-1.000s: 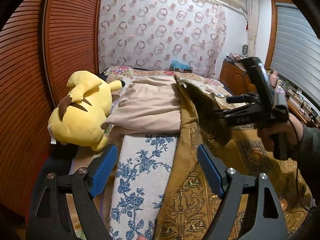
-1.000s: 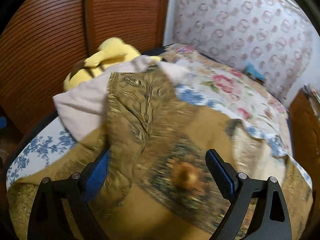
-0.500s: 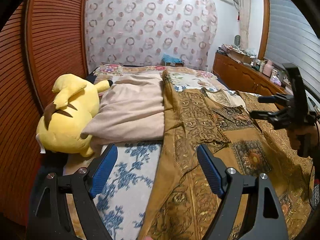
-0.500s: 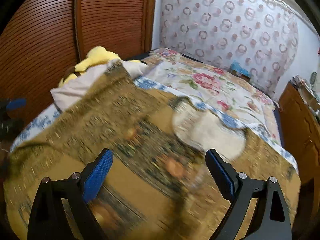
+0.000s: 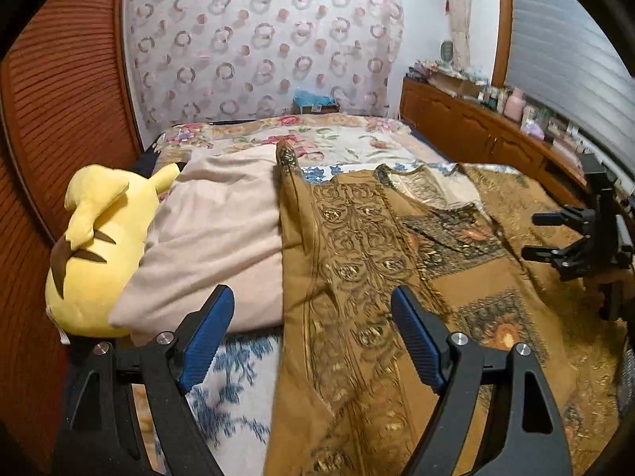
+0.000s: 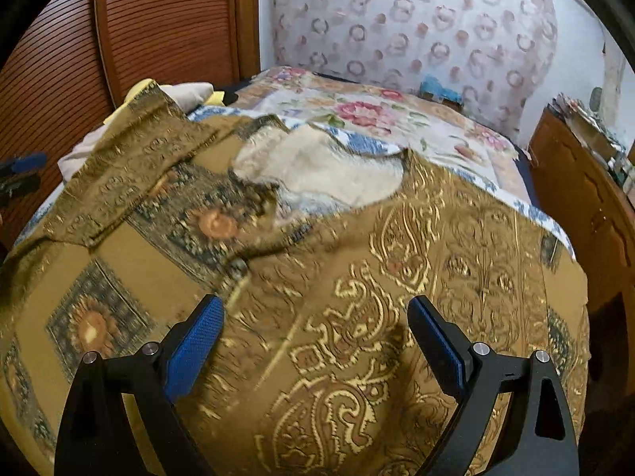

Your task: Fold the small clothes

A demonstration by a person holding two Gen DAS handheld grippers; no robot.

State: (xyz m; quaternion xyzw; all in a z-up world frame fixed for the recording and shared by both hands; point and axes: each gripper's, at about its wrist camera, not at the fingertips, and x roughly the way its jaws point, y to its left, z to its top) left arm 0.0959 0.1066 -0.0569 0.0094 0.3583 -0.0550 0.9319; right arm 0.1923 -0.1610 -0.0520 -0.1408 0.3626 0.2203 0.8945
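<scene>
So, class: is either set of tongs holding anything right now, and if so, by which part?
Nothing is held. The left tongs and right tongs are both open above the brown patterned garment.

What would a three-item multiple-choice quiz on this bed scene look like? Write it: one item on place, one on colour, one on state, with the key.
1. Where does the yellow plush toy lie relative to the beige pillow?
A. On its left, toward the slatted wooden wall
B. On top of it
C. At the far end of the bed

2. What colour are the pads on the left gripper?
A. Red
B. Blue
C. White

3. How does the brown patterned garment lie?
A. Folded into a small square
B. Hanging from a gripper
C. Spread over the bed, with one sleeve on the pillow

Answers: 1 A, the toy lies between the pillow and the wall. 2 B, both pads show blue. 3 C, it lies open under the open right gripper, and neither gripper holds it.
</scene>
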